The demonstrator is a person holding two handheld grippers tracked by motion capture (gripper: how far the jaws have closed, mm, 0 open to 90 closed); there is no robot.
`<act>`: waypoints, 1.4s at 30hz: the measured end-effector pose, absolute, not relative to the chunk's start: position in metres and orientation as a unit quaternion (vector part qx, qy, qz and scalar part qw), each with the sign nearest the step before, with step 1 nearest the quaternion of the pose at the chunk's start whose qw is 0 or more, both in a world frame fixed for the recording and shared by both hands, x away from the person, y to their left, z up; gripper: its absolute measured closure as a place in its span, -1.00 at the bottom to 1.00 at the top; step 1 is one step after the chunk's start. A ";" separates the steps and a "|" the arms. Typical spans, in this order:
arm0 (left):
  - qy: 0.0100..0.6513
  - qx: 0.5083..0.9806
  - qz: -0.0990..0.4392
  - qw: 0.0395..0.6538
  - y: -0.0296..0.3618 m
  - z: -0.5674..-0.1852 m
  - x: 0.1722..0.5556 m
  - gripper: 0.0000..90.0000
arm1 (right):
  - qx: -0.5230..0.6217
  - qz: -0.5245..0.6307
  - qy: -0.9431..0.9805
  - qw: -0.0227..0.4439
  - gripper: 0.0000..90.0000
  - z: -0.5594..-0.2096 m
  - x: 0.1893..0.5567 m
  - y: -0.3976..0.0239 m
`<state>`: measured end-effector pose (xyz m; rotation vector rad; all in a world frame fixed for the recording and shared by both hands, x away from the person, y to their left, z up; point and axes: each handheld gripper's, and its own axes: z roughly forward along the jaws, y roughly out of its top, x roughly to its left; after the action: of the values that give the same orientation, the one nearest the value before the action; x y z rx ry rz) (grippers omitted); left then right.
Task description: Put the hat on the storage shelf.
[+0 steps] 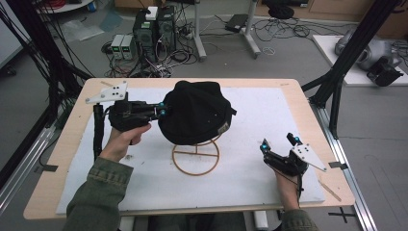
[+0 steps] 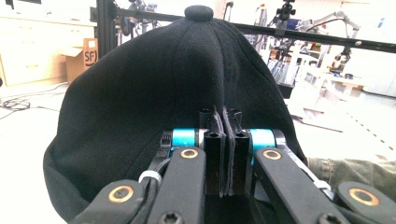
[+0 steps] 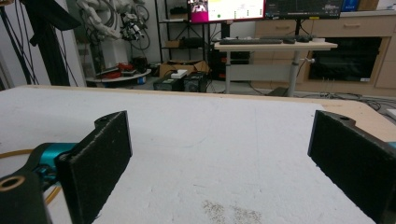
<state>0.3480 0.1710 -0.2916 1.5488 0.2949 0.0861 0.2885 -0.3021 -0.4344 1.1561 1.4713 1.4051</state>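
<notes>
A black cap (image 1: 197,113) sits on a tan wire stand (image 1: 196,174) in the middle of the white mat. My left gripper (image 1: 162,109) reaches in level from the left and is shut on the cap's left edge. In the left gripper view the cap (image 2: 163,84) rises just beyond the gripper (image 2: 225,140), whose two pads press together on a thin fold of its fabric. My right gripper (image 1: 279,143) rests low on the mat at the right, apart from the cap, its jaws wide open with only bare mat between them (image 3: 219,154). A curve of the wire stand (image 3: 14,154) shows at its far left.
The white mat (image 1: 269,115) covers most of the wooden table (image 1: 57,159). Black frame posts (image 1: 337,91) stand at the table's right and left sides. Computers and cables (image 1: 144,38) lie on the floor beyond the far edge.
</notes>
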 end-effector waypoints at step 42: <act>0.185 0.694 0.035 0.695 0.170 -0.302 0.354 -0.21 | 0.452 0.556 0.581 0.386 -0.88 -0.434 0.288 -0.301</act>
<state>0.3542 0.1704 -0.3023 1.5494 0.4127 0.0781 0.2883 -0.3012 -0.4338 1.1496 1.4795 1.4160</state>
